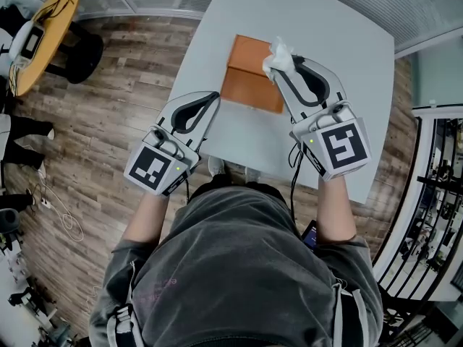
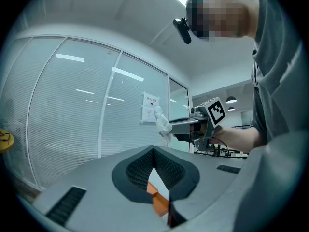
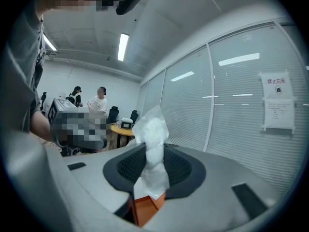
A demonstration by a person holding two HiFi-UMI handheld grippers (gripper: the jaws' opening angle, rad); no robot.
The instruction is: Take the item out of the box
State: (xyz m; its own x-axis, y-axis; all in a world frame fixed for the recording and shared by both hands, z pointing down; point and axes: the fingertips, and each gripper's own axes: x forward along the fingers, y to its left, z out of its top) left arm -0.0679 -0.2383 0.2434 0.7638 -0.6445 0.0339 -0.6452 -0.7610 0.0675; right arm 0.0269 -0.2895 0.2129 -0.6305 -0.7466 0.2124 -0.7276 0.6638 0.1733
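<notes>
A grey short-sleeved T-shirt (image 1: 246,266) covers the person. The left gripper (image 1: 214,96) and right gripper (image 1: 281,65) are pale grey with black pads (image 1: 189,112), black cables (image 1: 294,183) and black-and-white marker cubes (image 1: 340,145).

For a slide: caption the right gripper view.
Right gripper shut on a crumpled white plastic bag above the orange cardboard box.

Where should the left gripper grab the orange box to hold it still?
Probably its near left rim. The orange box lies flat on the table, so only a thin edge fits between jaws. Come level from the left, where the left gripper is; the right gripper holds the white packet over the right side.
</notes>
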